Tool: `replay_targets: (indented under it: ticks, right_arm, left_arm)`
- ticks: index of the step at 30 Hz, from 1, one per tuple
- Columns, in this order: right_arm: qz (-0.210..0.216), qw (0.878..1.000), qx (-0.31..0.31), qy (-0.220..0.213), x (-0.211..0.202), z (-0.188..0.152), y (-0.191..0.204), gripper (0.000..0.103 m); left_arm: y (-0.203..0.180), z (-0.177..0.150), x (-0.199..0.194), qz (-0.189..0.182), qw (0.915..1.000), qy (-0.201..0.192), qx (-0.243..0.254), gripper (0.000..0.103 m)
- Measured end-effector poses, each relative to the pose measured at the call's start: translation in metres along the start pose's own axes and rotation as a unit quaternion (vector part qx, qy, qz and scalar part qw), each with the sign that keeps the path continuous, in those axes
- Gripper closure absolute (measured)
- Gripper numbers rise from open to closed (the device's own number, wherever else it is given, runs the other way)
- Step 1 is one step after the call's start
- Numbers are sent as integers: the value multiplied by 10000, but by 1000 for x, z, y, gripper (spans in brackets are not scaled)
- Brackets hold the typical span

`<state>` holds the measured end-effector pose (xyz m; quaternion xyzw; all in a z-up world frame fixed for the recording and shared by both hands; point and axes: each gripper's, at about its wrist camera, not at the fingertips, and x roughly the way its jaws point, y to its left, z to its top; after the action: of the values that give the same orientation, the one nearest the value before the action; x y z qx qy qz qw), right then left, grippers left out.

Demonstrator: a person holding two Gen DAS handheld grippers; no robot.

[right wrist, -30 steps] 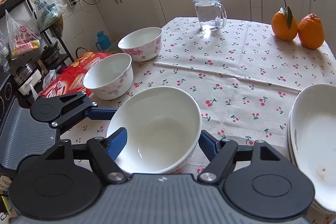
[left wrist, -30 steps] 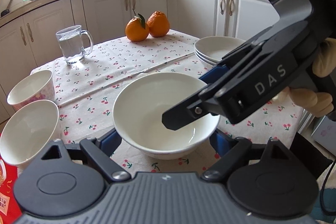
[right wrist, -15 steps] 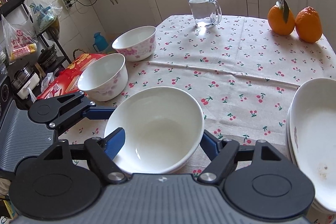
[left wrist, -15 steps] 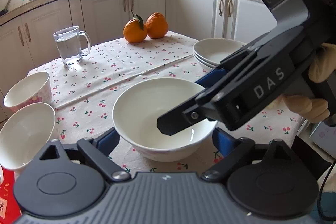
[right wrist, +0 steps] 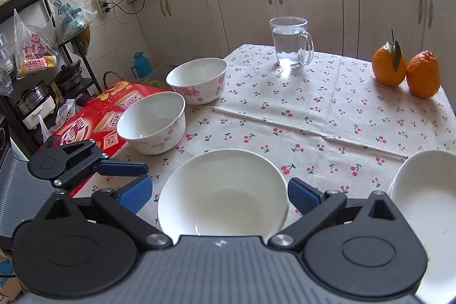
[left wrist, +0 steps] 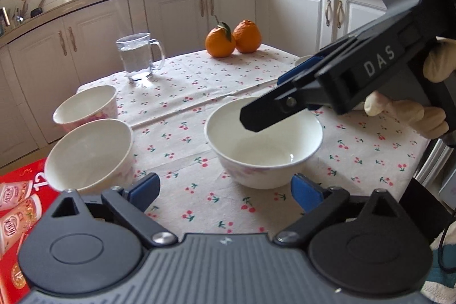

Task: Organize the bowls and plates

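A white bowl with a pink flower pattern [right wrist: 222, 190] stands on the cherry-print tablecloth [right wrist: 313, 116]. My right gripper [right wrist: 219, 193] straddles it, jaws opening, the blue pads just off its rim. My left gripper [left wrist: 225, 191] is also opening, with only tablecloth between its fingers; the same bowl [left wrist: 263, 141] sits a little ahead of it, under a right-gripper finger [left wrist: 256, 118]. Two more flowered bowls [right wrist: 151, 121] [right wrist: 196, 79] stand at the table's left. A stack of white plates [right wrist: 427, 190] lies at the right.
A glass mug of water [right wrist: 290, 44] and two oranges [right wrist: 404, 70] stand at the table's far side. A red carton [right wrist: 94, 121] lies beside the table at the left edge. Kitchen cabinets [left wrist: 228, 10] run behind. A gloved hand [left wrist: 413, 116] holds the right gripper.
Both grippers have opened wide and let go of the bowl, which stays on the cloth. My left gripper has drawn back and to the left, away from the bowl.
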<state>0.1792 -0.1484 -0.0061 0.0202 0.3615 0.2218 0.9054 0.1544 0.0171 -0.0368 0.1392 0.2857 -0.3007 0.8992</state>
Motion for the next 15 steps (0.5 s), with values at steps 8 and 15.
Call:
replay_targets:
  ticks: [8,15]
  right_arm:
    - [50,9989,-474,-27,18,25,23,0]
    - [243,9967,-773,84,49,45,46,0]
  left_arm:
    - [40,-11,-13,847,9960,-70,-294,5]
    - [67,-19,-3,1317,9910,-11,-220,5]
